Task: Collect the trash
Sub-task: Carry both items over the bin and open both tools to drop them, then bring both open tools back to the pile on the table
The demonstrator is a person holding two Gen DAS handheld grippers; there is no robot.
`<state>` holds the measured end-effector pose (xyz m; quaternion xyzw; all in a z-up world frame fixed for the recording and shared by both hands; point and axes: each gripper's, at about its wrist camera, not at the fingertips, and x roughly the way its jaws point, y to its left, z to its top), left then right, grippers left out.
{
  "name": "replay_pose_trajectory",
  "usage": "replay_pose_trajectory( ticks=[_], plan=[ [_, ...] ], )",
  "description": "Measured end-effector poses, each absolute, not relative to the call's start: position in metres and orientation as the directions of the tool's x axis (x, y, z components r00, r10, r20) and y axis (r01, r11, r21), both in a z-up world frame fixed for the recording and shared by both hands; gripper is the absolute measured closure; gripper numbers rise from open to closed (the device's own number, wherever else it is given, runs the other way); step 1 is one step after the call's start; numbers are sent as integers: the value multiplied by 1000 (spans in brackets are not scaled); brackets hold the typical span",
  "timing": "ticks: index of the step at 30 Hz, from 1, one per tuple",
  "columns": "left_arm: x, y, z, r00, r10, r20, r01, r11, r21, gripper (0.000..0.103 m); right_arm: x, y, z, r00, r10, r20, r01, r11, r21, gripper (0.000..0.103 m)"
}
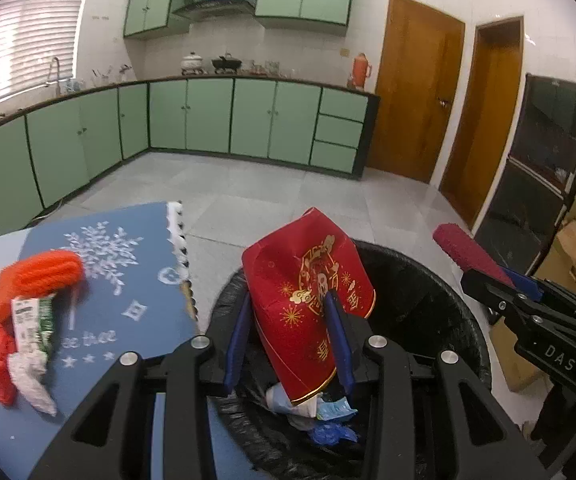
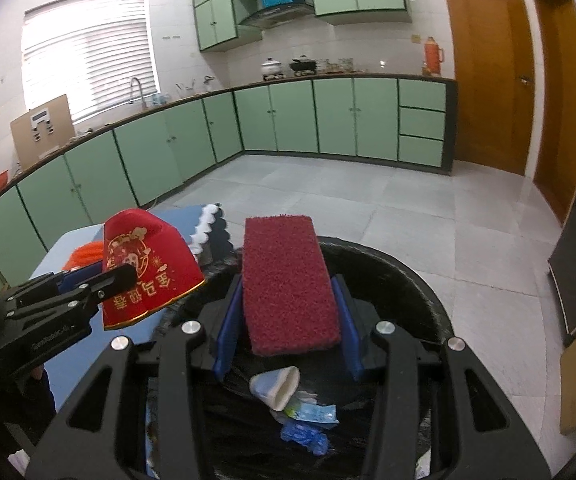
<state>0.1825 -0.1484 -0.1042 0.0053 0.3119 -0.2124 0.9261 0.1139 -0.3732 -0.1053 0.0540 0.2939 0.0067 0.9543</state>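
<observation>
My left gripper [image 1: 290, 316] is shut on a crushed red paper cup [image 1: 308, 292] with gold print, held over the left rim of a black-lined trash bin [image 1: 440, 300]. The same cup [image 2: 144, 268] shows at the left of the right wrist view. My right gripper [image 2: 288, 300] is shut on a dark red scouring pad [image 2: 288, 284], held over the bin [image 2: 400, 280]; the pad [image 1: 464, 250] pokes in at the right of the left wrist view. Down in the bin lie a white paper cup [image 2: 274, 386] and blue wrappers [image 2: 308, 428].
Left of the bin, a table with a blue snowflake cloth [image 1: 128, 280] carries orange netting [image 1: 44, 276], a green-white packet [image 1: 34, 324] and red and white scraps [image 1: 12, 372]. Green cabinets [image 1: 208, 120], wooden doors [image 1: 416, 88], a dark cabinet [image 1: 544, 168] and cardboard boxes [image 1: 572, 256] ring the tiled floor.
</observation>
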Motion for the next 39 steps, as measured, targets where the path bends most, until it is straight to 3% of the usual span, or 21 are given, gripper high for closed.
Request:
replay_pose_trajectory(
  ticks=[11, 15, 17, 19, 21, 23, 26, 39],
  plan=[
    [197, -179, -129, 670, -389, -633, 421, 901, -108, 66, 115, -392, -142, 792, 6, -611, 75, 991, 108, 61],
    [202, -185, -134, 650, -392, -651, 427, 897, -115, 60, 118, -397, -147, 786, -11, -618, 97, 990, 106, 60],
    [203, -183, -135, 639, -402, -655, 429, 894, -130, 59, 123, -397, -145, 786, -20, -618, 109, 988, 107, 54],
    [204, -181, -133, 637, -408, -654, 430, 892, -138, 49, 123, -398, -144, 788, -33, -615, 122, 987, 103, 47],
    [203, -177, -129, 641, -414, -646, 430, 891, -145, 46, 121, -399, -143, 789, -47, -612, 134, 986, 98, 40],
    [202, -172, -126, 647, -414, -640, 423, 894, -149, 43, 118, -401, -143, 792, -70, -606, 157, 983, 92, 24],
    [198, -159, -118, 671, -402, -623, 407, 902, -144, 37, 114, -402, -140, 798, -87, -597, 181, 979, 99, 10],
    [177, -46, -94, 783, -229, -579, 217, 972, -91, 31, 121, -338, -116, 819, 14, -574, 64, 991, 116, 8]
  ],
)
